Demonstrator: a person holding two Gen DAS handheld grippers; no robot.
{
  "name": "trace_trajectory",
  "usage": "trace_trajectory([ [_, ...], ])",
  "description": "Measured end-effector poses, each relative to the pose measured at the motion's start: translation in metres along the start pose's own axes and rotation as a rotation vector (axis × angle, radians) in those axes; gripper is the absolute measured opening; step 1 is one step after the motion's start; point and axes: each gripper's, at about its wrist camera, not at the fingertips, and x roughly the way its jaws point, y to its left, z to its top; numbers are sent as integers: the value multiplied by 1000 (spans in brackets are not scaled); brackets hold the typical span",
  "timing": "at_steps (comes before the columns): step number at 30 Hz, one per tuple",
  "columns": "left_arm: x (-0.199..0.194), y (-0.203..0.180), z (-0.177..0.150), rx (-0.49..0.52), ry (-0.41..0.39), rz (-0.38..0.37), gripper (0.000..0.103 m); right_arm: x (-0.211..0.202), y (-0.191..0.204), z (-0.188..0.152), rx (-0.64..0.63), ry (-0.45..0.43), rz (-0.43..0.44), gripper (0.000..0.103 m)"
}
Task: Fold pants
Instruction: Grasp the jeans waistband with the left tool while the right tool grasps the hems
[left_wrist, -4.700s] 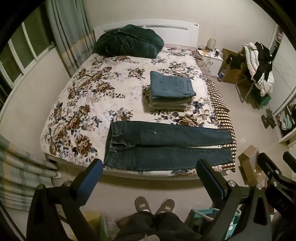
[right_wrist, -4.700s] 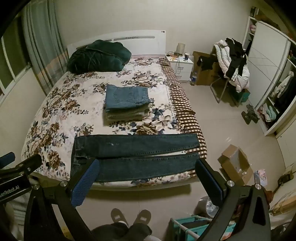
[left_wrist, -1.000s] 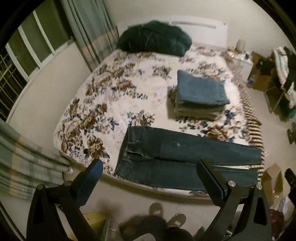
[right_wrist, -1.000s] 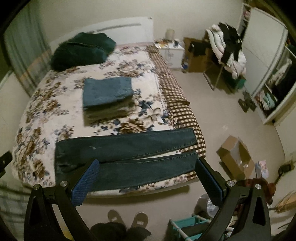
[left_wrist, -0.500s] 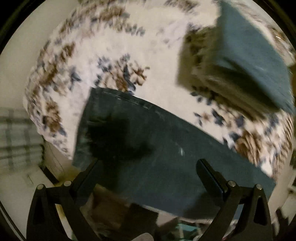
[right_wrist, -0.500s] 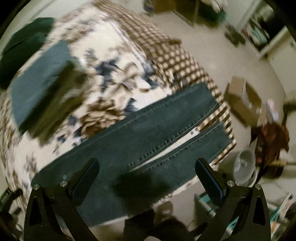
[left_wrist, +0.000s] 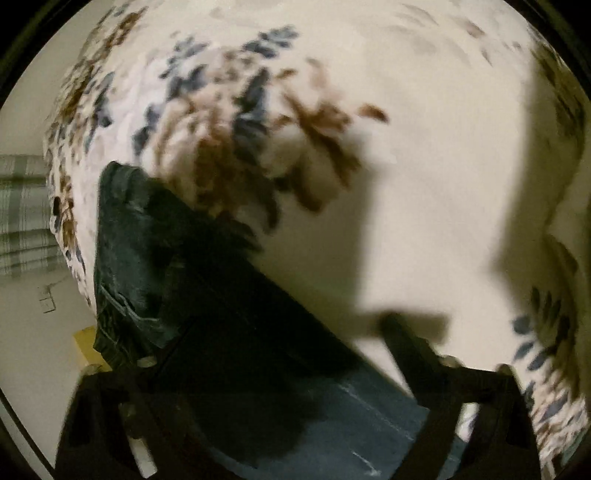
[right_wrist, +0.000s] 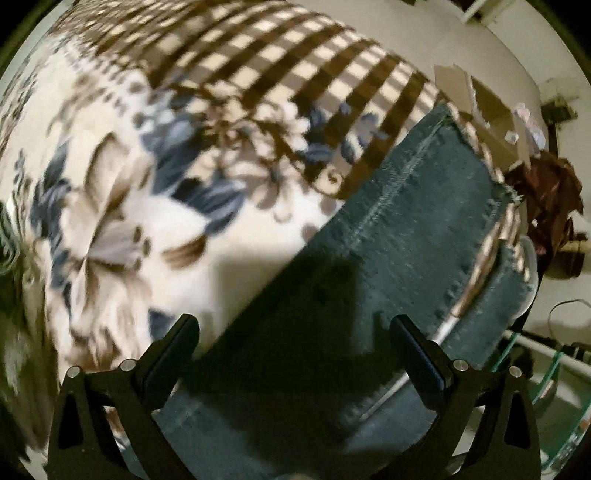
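Note:
Dark blue jeans lie flat across the near edge of the floral bed. The left wrist view shows their waistband end (left_wrist: 125, 258), blurred and in shadow. My left gripper (left_wrist: 288, 343) is open, low over the far waistband edge. The right wrist view shows the leg ends (right_wrist: 424, 221), the far leg's hem over the checked border. My right gripper (right_wrist: 295, 339) is open, close above the far leg near its hem. Neither gripper holds cloth.
The floral bedspread (left_wrist: 424, 184) stretches beyond the jeans, with its brown checked border (right_wrist: 295, 66) at the right side. A cardboard box (right_wrist: 480, 103) and a brown bag (right_wrist: 546, 192) sit on the floor past the bed's edge. A glass-edged rack (right_wrist: 546, 387) stands at lower right.
Both grippers have dropped fast from a high view of the whole bed to just above the jeans, the left toward the waistband and the right toward the leg hems. Both stayed open.

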Motion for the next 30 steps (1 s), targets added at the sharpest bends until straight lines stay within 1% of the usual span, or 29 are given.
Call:
trace_trajectory([
  [1, -2, 4, -4, -10, -13, -13, 59, 6, 0, 2, 8, 9, 6, 94],
  [2, -4, 7, -7, -11, -25, -25, 51, 11, -1, 3, 17, 16, 13, 82],
  [3, -6, 10, -11, -6, -38, -34, 39, 16, -3, 4, 27, 22, 24, 74],
  [4, -10, 14, -18, 3, -57, -48, 31, 21, -5, 5, 35, 28, 23, 63],
  [5, -12, 17, -23, 10, -71, -60, 27, 23, -10, 4, 44, 23, 32, 47],
  [6, -17, 21, -30, 17, -92, -76, 23, 24, -12, 3, 48, 12, 52, 37],
  [7, -23, 28, -38, 19, -114, -94, 20, 25, -15, 2, 44, 5, 69, 19],
  [8, -28, 37, -44, 18, -129, -113, 18, 24, -18, 0, 39, -4, 90, 14],
  [11, -56, 66, -79, 19, -193, -190, 15, 10, -31, -9, 18, -36, 134, 9],
  [13, -70, 88, -100, 22, -217, -229, 14, -2, -46, -21, -5, -56, 169, 8],
  [14, -79, 104, -117, 24, -229, -253, 14, -8, -55, -27, -15, -64, 187, 8],
  [15, -85, 109, -125, 25, -234, -269, 14, -14, -66, -34, -24, -69, 205, 8],
  [17, -99, 132, -157, 34, -238, -291, 14, -22, -90, -50, -42, -82, 225, 7],
  [18, -101, 127, -154, 44, -231, -292, 14, -26, -102, -60, -47, -83, 227, 7],
  [19, -91, 132, -153, 53, -223, -287, 14, -28, -114, -72, -57, -81, 225, 7],
  [20, -84, 140, -161, 59, -212, -280, 14, -30, -124, -84, -64, -76, 219, 7],
  [21, -74, 147, -169, 69, -200, -269, 14, -35, -133, -89, -65, -64, 212, 7],
  [22, -62, 154, -180, 81, -185, -246, 14, -40, -146, -97, -70, -51, 205, 7],
  [23, -48, 160, -183, 82, -169, -233, 14, -36, -161, -105, -80, -45, 191, 7],
  [25, -14, 169, -197, 80, -115, -205, 14, -20, -186, -121, -80, -25, 169, 7],
  [26, -1, 170, -200, 76, -100, -191, 14, -11, -199, -126, -74, -8, 160, 7],
  [29, 46, 167, -207, 86, -47, -140, 14, 23, -222, -137, -67, 35, 122, 7],
  [30, 58, 167, -208, 80, -33, -135, 17, 33, -229, -139, -69, 41, 104, 7],
])
